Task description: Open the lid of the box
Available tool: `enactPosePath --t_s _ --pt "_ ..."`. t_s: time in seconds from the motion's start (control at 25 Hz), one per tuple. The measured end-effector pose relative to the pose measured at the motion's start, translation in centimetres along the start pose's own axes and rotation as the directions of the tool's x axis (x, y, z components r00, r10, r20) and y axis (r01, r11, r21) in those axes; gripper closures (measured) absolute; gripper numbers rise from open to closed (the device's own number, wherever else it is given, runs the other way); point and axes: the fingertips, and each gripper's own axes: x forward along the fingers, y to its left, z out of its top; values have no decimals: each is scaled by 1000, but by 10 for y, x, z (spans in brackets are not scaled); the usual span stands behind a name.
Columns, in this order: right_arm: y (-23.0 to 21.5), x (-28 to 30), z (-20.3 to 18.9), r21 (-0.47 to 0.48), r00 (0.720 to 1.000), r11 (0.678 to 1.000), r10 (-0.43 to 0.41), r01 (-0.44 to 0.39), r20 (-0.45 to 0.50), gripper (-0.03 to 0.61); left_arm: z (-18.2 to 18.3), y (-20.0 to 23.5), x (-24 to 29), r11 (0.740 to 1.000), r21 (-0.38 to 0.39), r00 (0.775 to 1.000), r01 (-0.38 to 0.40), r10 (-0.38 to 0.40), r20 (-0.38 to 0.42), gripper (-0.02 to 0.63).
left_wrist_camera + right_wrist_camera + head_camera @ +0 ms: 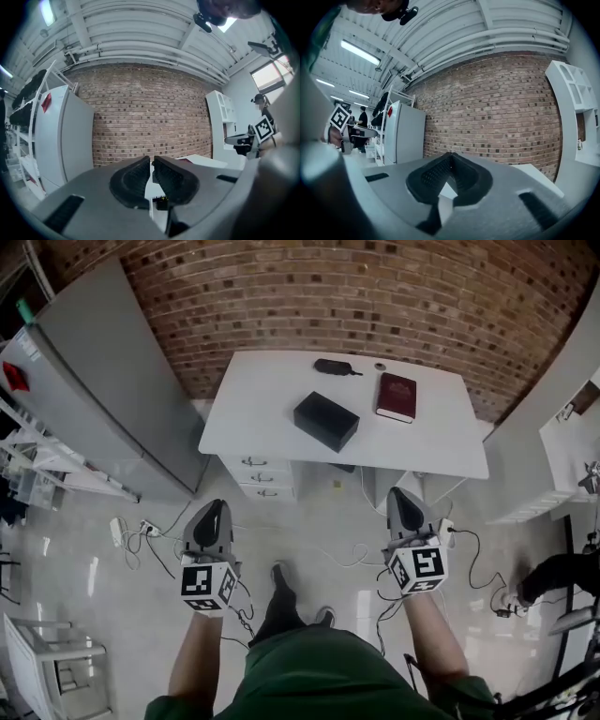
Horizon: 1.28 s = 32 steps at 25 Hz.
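A black box [326, 420] with its lid down lies near the middle of the white table [253, 432] in the head view. My left gripper [214, 512] and right gripper [401, 502] hang over the floor well short of the table's front edge, both shut with nothing between the jaws. In the left gripper view the left gripper [152, 161] has its tips almost touching, and the table [206, 161] shows beyond them. In the right gripper view the right gripper [450, 157] has its tips meeting in front of the brick wall.
A dark red book [397, 397], a small black case [332, 367] and a tiny round object [380, 366] lie at the table's back. Drawers [260, 477] sit under its left side. A grey fridge [103, 371] stands left; cables [347, 559] trail across the floor.
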Motion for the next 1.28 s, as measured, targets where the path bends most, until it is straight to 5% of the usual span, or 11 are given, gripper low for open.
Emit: enactPosePath --t_s 0.76,1.28 --pt "-18 158 -29 -17 974 980 -199 199 -108 577 -31 117 206 986 -16 985 167 -168 -39 588" --pt "-34 221 -87 30 959 979 -190 201 -208 563 -60 104 304 964 22 961 265 -263 -90 588"
